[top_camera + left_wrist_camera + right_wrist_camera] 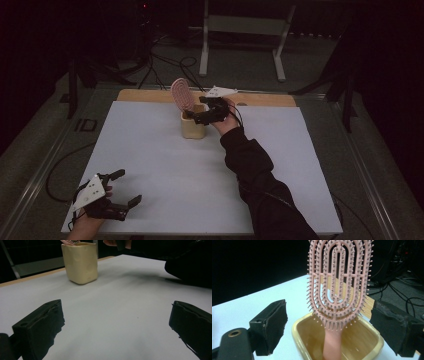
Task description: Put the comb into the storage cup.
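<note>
**Brush standing in the cup**

We see the pink hairbrush (338, 282) standing handle-down in the cream cup (192, 126) at the far middle of the tabletop (165, 170). Our right gripper (204, 109) sits released just beside the cup, clear of the brush. Our left gripper (122, 189) rests released near the front edge, grasping nothing.

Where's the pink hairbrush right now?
The pink hairbrush stands handle-down in the beige cup at the table's far middle, just left of the open right gripper in the high view.
</note>
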The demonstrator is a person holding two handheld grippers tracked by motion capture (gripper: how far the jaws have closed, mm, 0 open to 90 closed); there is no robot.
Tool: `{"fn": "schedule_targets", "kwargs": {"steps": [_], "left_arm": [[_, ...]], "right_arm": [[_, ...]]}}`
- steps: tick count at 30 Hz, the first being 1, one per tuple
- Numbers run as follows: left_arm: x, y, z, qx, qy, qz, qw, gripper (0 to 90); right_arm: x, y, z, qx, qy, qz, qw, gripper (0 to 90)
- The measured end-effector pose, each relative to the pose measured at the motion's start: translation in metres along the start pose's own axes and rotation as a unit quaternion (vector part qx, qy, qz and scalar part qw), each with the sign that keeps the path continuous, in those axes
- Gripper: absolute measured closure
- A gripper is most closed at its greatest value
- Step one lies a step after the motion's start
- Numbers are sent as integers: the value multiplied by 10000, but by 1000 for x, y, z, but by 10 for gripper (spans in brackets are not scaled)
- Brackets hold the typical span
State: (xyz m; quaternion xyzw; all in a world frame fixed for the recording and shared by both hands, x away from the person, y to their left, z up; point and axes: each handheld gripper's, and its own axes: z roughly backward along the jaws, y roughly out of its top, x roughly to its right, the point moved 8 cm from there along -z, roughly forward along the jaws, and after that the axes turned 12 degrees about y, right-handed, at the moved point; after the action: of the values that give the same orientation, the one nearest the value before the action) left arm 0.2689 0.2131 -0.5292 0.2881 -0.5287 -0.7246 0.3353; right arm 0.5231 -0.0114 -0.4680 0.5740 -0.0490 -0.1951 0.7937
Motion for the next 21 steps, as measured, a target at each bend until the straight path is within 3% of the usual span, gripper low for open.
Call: {"fn": "schedule_targets", "kwargs": {"steps": [8, 21], "left_arm": [[0, 1, 1, 23, 2, -5, 10000, 0], [0, 0, 2, 2, 17, -4, 10000, 0]], "right_arm": [[-7, 3, -2, -188, 2, 87, 9998, 104], [-9, 6, 5, -191, 8, 38, 9998, 103]]}}
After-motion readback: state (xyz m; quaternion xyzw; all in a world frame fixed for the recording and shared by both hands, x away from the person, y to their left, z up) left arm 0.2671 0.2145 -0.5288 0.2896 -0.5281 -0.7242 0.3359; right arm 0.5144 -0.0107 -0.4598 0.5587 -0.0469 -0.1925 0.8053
